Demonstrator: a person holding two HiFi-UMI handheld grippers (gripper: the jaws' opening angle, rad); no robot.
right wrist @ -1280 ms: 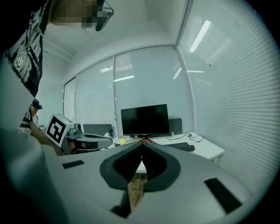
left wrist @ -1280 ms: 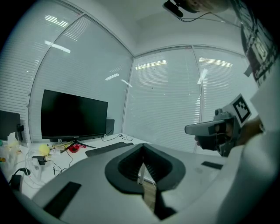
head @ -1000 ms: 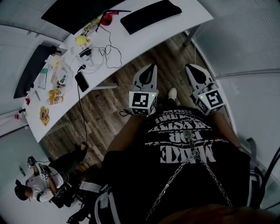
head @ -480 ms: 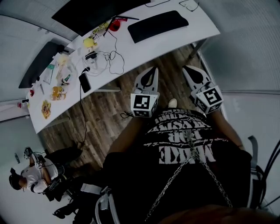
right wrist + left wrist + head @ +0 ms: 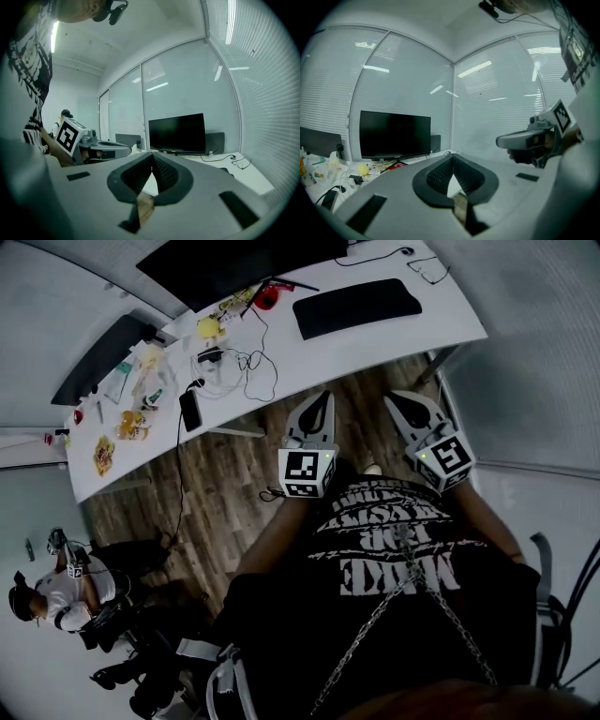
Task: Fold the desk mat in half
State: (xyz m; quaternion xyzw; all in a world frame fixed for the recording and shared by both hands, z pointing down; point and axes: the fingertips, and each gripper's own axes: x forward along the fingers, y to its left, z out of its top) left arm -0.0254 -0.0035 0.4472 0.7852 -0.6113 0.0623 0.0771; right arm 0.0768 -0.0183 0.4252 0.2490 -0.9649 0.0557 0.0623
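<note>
The left gripper (image 5: 451,160) is held shut, pads pressed together with nothing between them. The right gripper (image 5: 152,156) is likewise closed and empty. The mat (image 5: 356,307) is seen lying flat and unfolded on the desk (image 5: 337,357), ahead of both pairs of jaws and well apart from them. Only floor lies beneath the tips, so the fold is judged not yet begun.

3 risks are judged from here:
- If the jaws are not opened before the near edge is reached, the mat would be pushed across the desk rather than pinched.
- The mat lies flush, so a lower jaw may fail to get under the edge.
- Cables (image 5: 248,371) lie left of the mat and glasses (image 5: 427,273) lie beyond its far right corner. Either could be swept or caught if the mat is dragged, and unequal lifting by the 2 grippers would skew the fold.

Only the head view shows the mat whole, along with the gap still to be closed. In the left gripper view the mat is not seen (the gripper's own body covers the near desk). The monitor (image 5: 395,132) is shown left of those jaws and the other gripper to their right. The meeting of the pads is shown only in the 2 gripper views.
</note>
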